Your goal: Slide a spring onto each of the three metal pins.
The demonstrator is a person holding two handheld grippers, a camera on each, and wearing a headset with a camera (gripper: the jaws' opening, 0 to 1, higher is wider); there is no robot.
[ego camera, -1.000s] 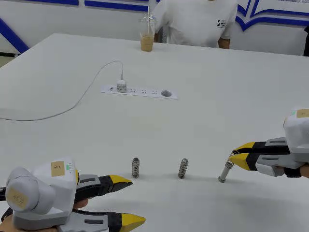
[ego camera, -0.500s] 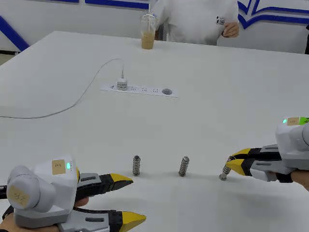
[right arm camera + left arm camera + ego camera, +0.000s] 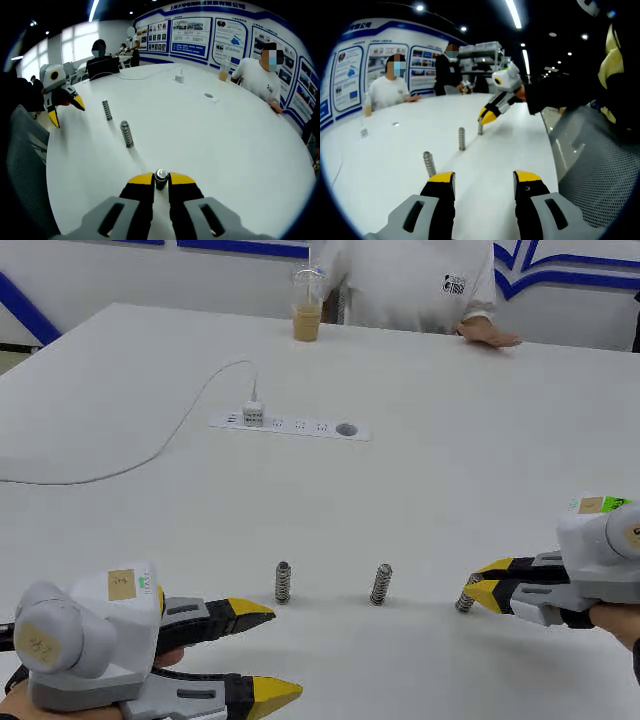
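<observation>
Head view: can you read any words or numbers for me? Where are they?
On shirt, logo: too small to read.
On left gripper, sticker: handwritten mark, unreadable.
On right gripper, sticker: blurred, unreadable.
No text reads clearly.

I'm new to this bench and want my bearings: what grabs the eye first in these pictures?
A row of three pins stands near the front of the white table; the left pin and middle pin are spring-wrapped. The right tongs are shut on the third pin, while the left tongs hang open at the near left.
</observation>
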